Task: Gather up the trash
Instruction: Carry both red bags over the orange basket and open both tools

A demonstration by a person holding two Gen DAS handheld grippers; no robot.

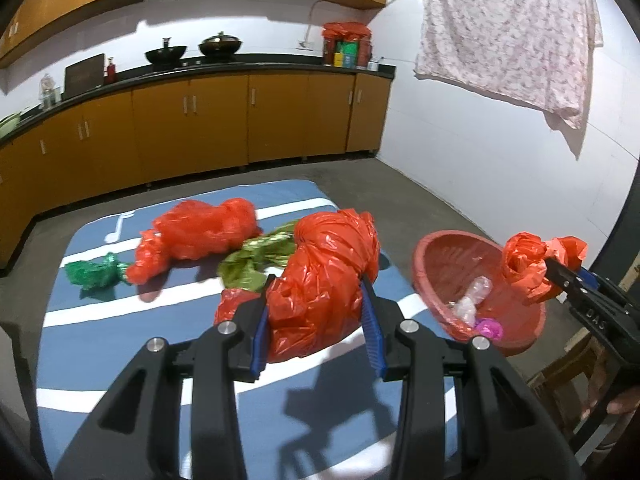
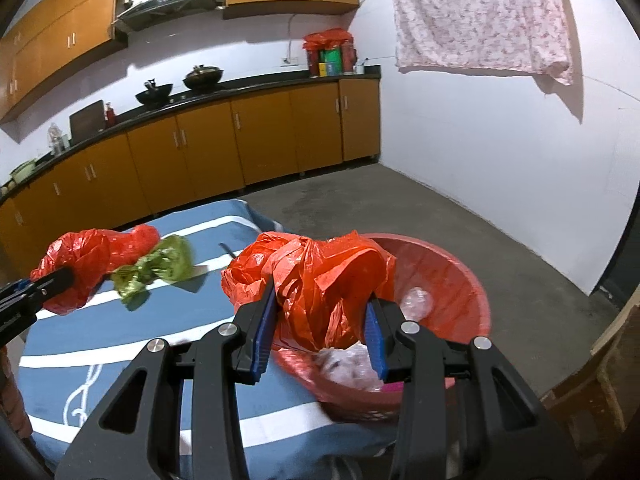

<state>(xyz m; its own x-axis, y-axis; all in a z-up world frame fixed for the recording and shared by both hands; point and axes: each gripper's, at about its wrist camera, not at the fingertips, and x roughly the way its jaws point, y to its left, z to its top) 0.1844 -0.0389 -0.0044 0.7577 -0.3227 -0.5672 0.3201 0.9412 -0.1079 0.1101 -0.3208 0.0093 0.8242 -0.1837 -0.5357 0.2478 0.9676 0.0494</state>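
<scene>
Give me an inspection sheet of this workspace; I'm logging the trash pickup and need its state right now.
Surface: blue white-striped cloth covering a low table.
Job's things: red basin at the cloth's right edge, holding clear plastic and a pink scrap; another red bag, green bag and olive bag on the cloth.
Clutter: nothing seen beyond the trash.
Grippers: left gripper clamps a big red bag; right gripper holds a small red bag over the basin.
Cables: one cord on the back wall.
Surroundings: kitchen cabinets, woks, hanging floral cloth.
</scene>
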